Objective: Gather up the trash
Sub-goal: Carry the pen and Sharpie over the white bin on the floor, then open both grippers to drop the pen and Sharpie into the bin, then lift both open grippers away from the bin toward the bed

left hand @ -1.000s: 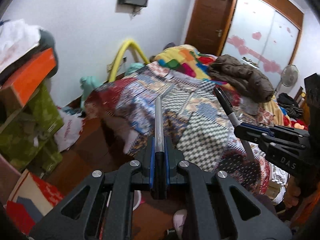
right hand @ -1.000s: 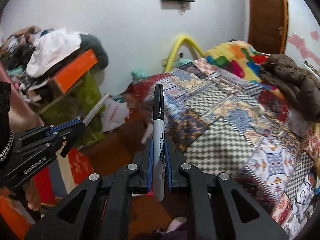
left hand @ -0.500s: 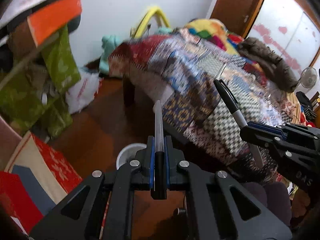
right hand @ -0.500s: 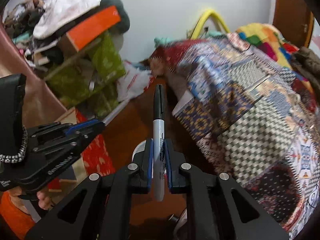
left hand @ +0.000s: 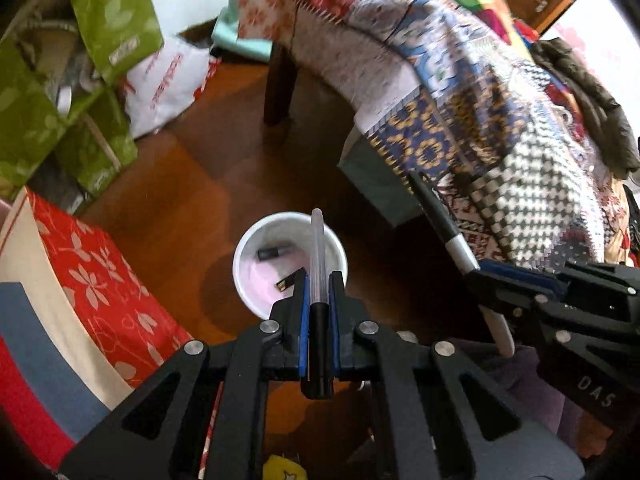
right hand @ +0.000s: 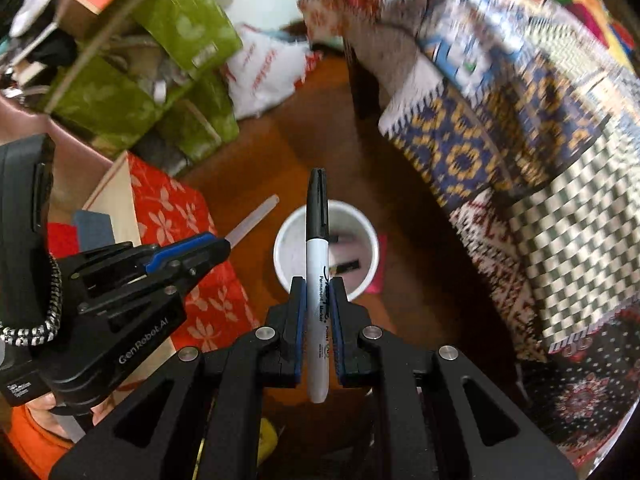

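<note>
My left gripper [left hand: 318, 280] is shut on a clear ballpoint pen [left hand: 317, 256] with a black end; the pen's tip pokes out over a white bin [left hand: 248, 248] on the brown floor. My right gripper [right hand: 319, 284] is shut on a black-capped permanent marker [right hand: 318, 248], whose cap overlaps the same white bin [right hand: 362, 220]. Inside the bin lie small dark items, one like a USB stick [left hand: 285, 285], on a pink bottom. In the left wrist view the right gripper [left hand: 480, 270] and its marker [left hand: 440, 216] appear at the right. In the right wrist view the left gripper [right hand: 224, 242] and pen [right hand: 256, 218] appear at the left.
A bed with a patchwork quilt [left hand: 460, 92] fills the right side, its dark leg [left hand: 280, 80] standing behind the bin. A red flowered box [left hand: 92, 276] lies left of the bin. Green bags [left hand: 108, 16] and a white plastic bag [left hand: 168, 80] crowd the far left.
Both grippers have dropped and tilted downward from facing the bed and wall to looking at the floor. The white bin has come into view beneath them. Both still hold their pens.
</note>
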Available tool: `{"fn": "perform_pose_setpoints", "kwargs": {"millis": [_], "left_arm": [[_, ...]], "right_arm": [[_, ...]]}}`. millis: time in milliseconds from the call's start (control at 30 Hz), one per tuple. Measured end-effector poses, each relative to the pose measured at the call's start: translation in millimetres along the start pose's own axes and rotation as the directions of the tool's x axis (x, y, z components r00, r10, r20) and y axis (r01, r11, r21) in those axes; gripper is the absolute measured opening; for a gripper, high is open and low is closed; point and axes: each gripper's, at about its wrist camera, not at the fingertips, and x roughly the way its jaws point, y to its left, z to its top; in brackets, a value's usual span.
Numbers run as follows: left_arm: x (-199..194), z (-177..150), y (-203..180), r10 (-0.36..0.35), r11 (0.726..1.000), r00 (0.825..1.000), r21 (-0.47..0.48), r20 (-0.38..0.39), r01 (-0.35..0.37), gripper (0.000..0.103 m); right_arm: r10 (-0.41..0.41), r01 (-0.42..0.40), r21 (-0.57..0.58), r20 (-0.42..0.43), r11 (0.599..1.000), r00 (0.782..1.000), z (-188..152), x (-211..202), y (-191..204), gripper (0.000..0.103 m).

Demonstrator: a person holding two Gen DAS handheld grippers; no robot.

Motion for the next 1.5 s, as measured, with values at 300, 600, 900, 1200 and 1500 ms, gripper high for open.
{"fn": "perform_pose_setpoints", "kwargs": {"millis": [300, 600, 900, 1200, 1500], "left_arm": [[18.7, 15.6, 7.6, 0.012, 1.0, 0.999, -0.016, -0.037, -0.012, 0.008], [7.9, 13.0, 5.6, 0.04, 0.999, 0.999, 0.023, -0.024, -0.039, 0.027], [-31.2, 0.6, -5.5, 0.059, 0.998, 0.997, 0.035, 0.049, -0.061, 0.027], [-102.4, -9.4, -32.7, 0.055, 0.996, 0.979, 0.062, 0.194, -0.068, 0.027], [-173.0, -14.8, -88.7, 0.006, 0.991, 0.932, 0.123, 0.362, -0.054, 0.027]], "right_arm": [[0.047, -0.045, 0.041, -0.046, 0.998, 0.998, 23.2, 23.5, -5.8, 0.011], [-0.031, 0.03, -0.031, -0.039, 0.999, 0.999, 22.6, 20.2, -3.9, 0.031], [-0.065, 0.068, -0.081, 0.036, 0.994, 0.997, 4.5, -15.6, -5.5, 0.031], [-0.073, 0.097, -0.094, 0.232, 0.991, 0.97, -22.8, -96.9, -9.2, 0.031], [-0.096, 0.136, -0.054, 0.455, 0.989, 0.885, -59.1, -195.7, -28.6, 0.031]]}}
